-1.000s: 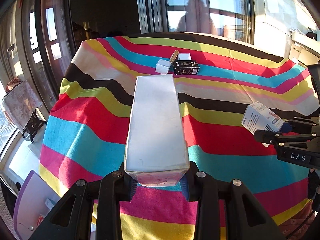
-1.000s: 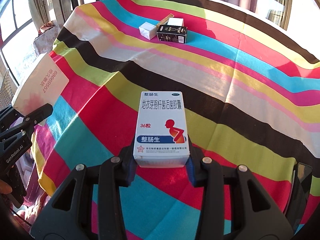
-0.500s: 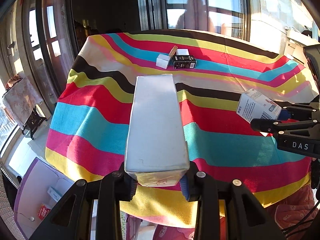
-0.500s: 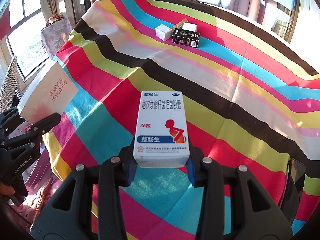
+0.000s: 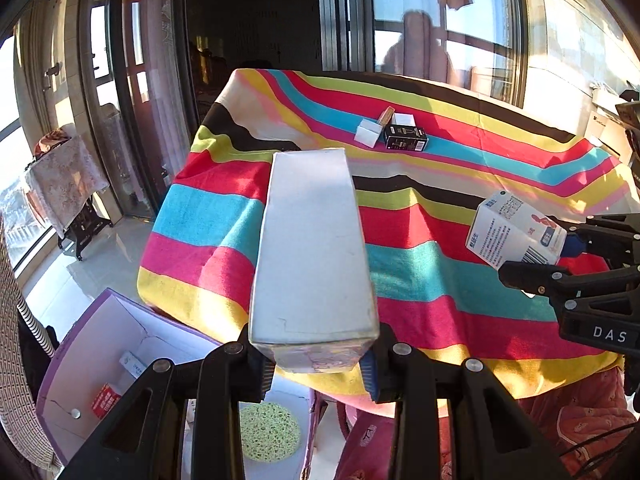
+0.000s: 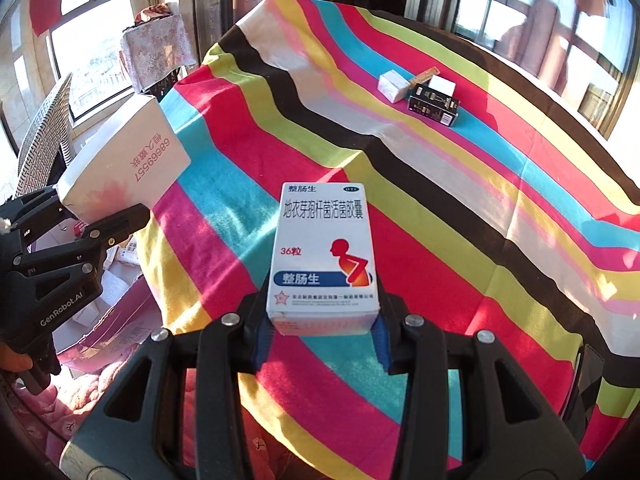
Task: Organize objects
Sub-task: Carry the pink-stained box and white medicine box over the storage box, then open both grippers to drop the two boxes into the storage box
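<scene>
both boxes now past tablecloth (image 5: pixel 400 272) edge.

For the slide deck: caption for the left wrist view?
Left gripper holds a plain white box above an open purple bin beside the striped table.

Left gripper (image 5: pixel 316 354) – clamped on load; right gripper (image 6: pixel 322 334) – likewise, both raised.

Your right gripper (image 6: pixel 322 340) is gripping medicine box (image 6: pixel 323 256) reading "整肠生", "36粒"; beside it, white carton (image 6: pixel 128 168) is showing "68669557", left gripper (image 6: pixel 60 264) reading "GenRobot.AI".
</scene>
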`<state>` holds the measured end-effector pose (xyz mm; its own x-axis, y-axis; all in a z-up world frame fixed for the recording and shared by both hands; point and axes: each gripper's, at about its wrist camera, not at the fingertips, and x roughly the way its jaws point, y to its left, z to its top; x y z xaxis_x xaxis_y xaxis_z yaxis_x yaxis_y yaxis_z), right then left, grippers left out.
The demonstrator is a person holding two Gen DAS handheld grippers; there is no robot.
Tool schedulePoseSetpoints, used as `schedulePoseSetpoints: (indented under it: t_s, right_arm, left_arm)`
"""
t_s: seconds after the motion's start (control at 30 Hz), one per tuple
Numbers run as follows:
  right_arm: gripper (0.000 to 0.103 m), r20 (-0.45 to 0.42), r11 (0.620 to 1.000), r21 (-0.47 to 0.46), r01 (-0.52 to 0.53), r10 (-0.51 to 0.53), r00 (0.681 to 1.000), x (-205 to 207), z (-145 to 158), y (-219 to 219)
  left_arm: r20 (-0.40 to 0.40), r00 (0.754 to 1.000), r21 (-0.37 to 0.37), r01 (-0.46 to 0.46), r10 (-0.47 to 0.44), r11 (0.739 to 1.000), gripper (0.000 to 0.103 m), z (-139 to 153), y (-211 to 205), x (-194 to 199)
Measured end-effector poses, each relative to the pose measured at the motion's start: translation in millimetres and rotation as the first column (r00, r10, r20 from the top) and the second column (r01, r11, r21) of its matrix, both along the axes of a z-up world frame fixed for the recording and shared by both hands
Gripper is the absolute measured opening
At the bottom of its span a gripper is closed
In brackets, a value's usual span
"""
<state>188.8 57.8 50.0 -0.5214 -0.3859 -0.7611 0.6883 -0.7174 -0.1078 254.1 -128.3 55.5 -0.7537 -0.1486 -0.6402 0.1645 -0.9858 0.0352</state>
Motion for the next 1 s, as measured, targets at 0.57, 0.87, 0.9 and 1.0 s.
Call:
schedulePoseSetpoints:
  t_s: [0.57,0.87,0.9,1.0]
  right_arm:
    - [0.045,0.03,0.94,0.085,-0.33,0.329,0.944,62,-16,-105]
    - [0.045,0.025,0.804,0.12,-0.582,0.584,0.812,123,-34,-171]
    - [0.046,0.026,0.795,0.119,-0.594,0.596,0.803,126,-35,-175]
    - [0.064,0.016,0.796,0.148,-0.587,0.591,0.806,125,-39,-180]
  left_arm:
    - [0.11,0.939,0.119,-0.339,0.327,0.933,0.036,-41,-99,67]
    - [0.137,0.806,0.115,-0.59,0.575,0.799,0.04,-52,-152,104]
    - [0.136,0.791,0.112,-0.611,0.597,0.784,0.049,-51,-155,105]
    - [0.085,0.766,0.113,-0.643,0.637,0.758,0.073,-41,-156,108]
